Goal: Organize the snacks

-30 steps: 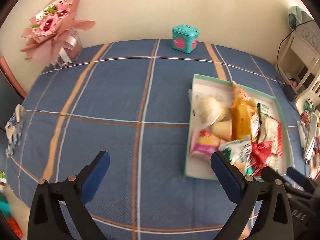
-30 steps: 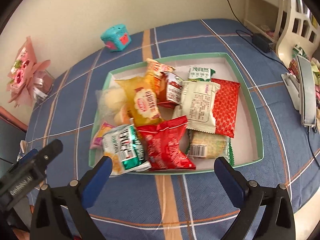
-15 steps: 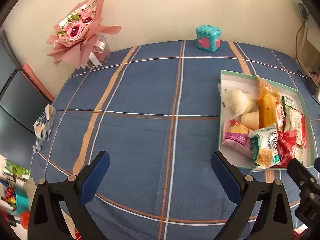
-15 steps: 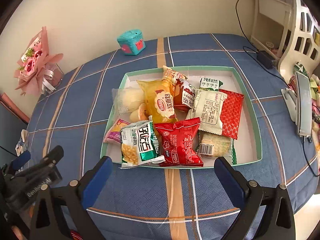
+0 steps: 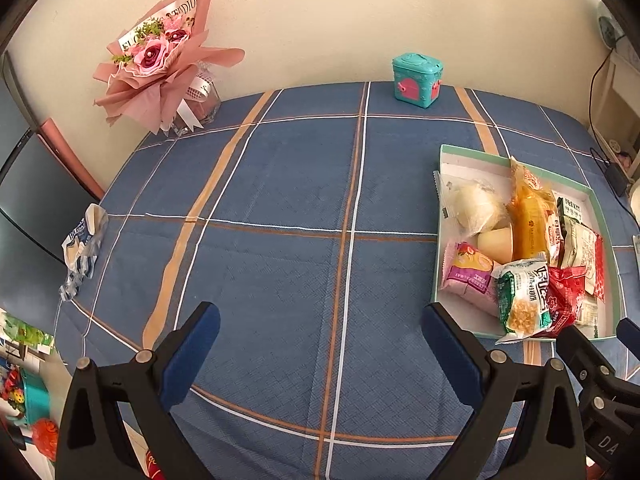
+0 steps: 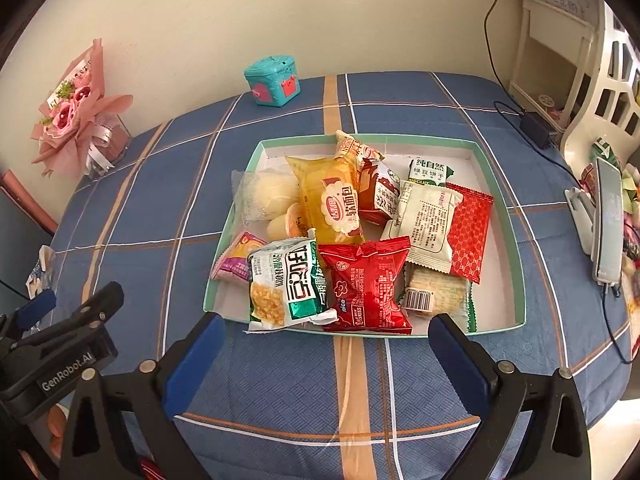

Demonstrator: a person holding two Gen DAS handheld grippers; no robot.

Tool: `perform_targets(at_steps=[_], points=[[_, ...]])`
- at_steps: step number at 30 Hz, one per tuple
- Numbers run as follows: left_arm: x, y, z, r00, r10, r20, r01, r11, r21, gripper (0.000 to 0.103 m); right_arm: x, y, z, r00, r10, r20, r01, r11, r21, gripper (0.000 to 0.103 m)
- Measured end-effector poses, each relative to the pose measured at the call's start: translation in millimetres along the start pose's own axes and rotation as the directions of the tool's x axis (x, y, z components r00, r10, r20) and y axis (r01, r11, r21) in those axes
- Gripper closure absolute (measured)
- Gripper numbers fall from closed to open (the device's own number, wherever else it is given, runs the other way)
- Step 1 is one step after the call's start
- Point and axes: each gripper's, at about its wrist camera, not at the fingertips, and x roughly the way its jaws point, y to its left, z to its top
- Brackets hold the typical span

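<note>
A shallow green-rimmed white tray (image 6: pixel 516 240) on the blue plaid tablecloth holds several snack packs: a yellow bread pack (image 6: pixel 330 200), a red pouch (image 6: pixel 364 284), a green-and-white pack (image 6: pixel 286 284), a pink pack (image 6: pixel 234 258) and a red flat pack (image 6: pixel 470 228). My right gripper (image 6: pixel 326 340) hangs open just in front of the tray's near rim, holding nothing. My left gripper (image 5: pixel 320 330) is open over bare cloth, left of the tray (image 5: pixel 448 160). Each gripper shows at the other view's lower edge.
A teal toy box (image 5: pixel 416 80) stands at the table's far edge by the wall. A pink bouquet in a glass vase (image 5: pixel 160 76) stands at the far left corner. A crumpled wrapper (image 5: pixel 82 244) lies at the left edge. A cable and adapter (image 6: pixel 534 126) lie far right.
Both views have pulled back and up from the tray, so more of the table shows. The left view has swung leftward, leaving the tray at its right side. Both grippers stay open.
</note>
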Motion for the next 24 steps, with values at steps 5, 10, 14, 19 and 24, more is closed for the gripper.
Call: perform_targets(at_steps=[5,10,14,19,24], points=[[2.9,2.1,0.2,1.000,-0.018,-0.021,0.018,1.000,-0.009,0.002,0.4,1.6,-0.6,1.000,-0.001,-0.002,0.001,1.000,-0.006,0.000],[10.8,5.9,-1.5,0.998,-0.026,-0.064,0.025,0.999,-0.029,0.002,2.3,2.3,-0.9,1.000,-0.002,-0.010,0.002,1.000,-0.010,0.000],[14.3,10.7,-2.2,0.996,-0.037,-0.080,0.032,0.998,-0.058,0.002,3.7,3.1,-1.0,1.000,-0.001,-0.015,0.001,1.000,-0.015,0.000],[19.2,12.3,-3.2,0.995,-0.039,-0.093,0.033,0.998,-0.060,0.002,4.8,3.7,-1.1,1.000,0.001,-0.019,-0.001,1.000,-0.019,0.000],[19.1,11.2,-3.8,0.996,-0.042,-0.079,0.038,0.998,-0.051,0.002,5.9,2.2,-1.6,1.000,0.001,-0.024,-0.001,1.000,-0.011,0.000]])
